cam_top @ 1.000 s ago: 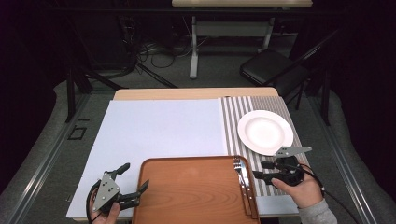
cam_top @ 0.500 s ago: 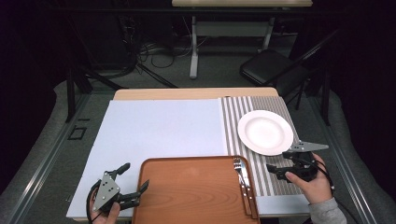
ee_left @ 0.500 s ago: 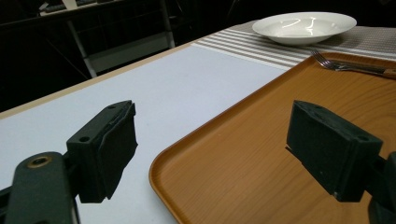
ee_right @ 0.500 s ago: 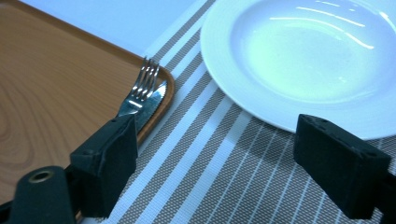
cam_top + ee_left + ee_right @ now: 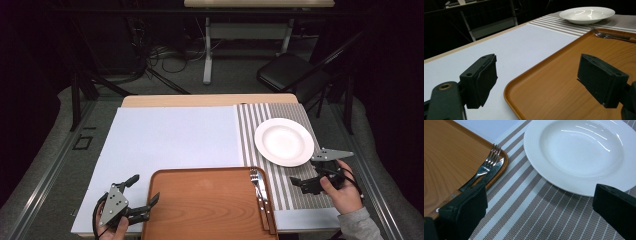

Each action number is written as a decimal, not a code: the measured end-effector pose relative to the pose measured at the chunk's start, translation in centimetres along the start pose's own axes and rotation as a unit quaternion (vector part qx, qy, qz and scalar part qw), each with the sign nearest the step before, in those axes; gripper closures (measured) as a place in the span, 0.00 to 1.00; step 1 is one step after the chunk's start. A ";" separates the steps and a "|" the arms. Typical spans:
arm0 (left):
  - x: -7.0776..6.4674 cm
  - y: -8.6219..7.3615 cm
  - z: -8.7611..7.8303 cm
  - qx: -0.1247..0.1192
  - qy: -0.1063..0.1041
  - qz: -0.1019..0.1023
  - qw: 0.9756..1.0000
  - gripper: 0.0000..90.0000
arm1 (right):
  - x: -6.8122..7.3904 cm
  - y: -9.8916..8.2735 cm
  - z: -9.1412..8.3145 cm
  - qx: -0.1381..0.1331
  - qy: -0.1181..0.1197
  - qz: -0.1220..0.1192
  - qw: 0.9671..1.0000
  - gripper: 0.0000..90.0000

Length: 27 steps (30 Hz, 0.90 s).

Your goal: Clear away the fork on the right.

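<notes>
- One white plate point(image 5: 284, 141) sits on the striped placemat point(image 5: 300, 192) at the right of your worktop point(image 5: 200, 100) — empty, upright, just beyond your right claw point(image 5: 300, 184).
- Your right claw hovers over the placemat between the plate and the tray; its jaws have just been opening and now stand wide apart, with nothing between them. In the right gripper view the plate point(image 5: 579, 155) lies just ahead, the placemat point(image 5: 529, 215) under the jaws.
- One fork point(image 5: 256, 186) and one knife point(image 5: 266, 210) lie side by side, touching, along the right edge of the one wooden tray point(image 5: 205, 205). In the right gripper view the fork point(image 5: 486, 163) rests partly over the knife point(image 5: 495, 170), tines toward the plate.
- The tray holds those two pieces; it sits at the near edge, partly on the one pale blue mat point(image 5: 170, 140).
- Your left claw point(image 5: 145, 197) rests at the tray's left near corner — jaws apart, gripping nothing. In the left gripper view the tray's rim point(image 5: 529, 75) runs between the jaws.
- Beyond the worktop: one black chair point(image 5: 290, 70) on the floor.
</notes>
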State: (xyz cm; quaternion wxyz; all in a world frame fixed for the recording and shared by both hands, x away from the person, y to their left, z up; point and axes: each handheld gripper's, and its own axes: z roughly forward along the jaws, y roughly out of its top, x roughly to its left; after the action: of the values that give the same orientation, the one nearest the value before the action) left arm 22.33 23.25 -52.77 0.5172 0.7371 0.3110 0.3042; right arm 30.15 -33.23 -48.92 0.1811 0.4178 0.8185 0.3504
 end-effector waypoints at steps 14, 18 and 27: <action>0.1 0.0 0.1 0.002 0.003 -0.004 1.000 0.17 | -0.6 1.4 -0.7 0.035 -0.024 -0.077 0.996 0.00; 0.1 -0.1 0.0 0.002 0.003 -0.002 1.000 0.17 | -0.8 1.8 -0.6 0.043 -0.023 -0.095 0.994 0.00; 0.0 -0.1 0.0 0.002 0.002 -0.003 1.000 0.17 | -1.0 2.4 0.1 0.061 -0.024 -0.133 0.989 0.00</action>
State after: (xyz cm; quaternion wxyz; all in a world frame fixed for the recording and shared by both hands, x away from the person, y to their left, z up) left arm 22.38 23.27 -52.82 0.5160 0.7366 0.3152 0.3032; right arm 32.06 -33.03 -47.26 0.2199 0.3235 0.8822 0.2622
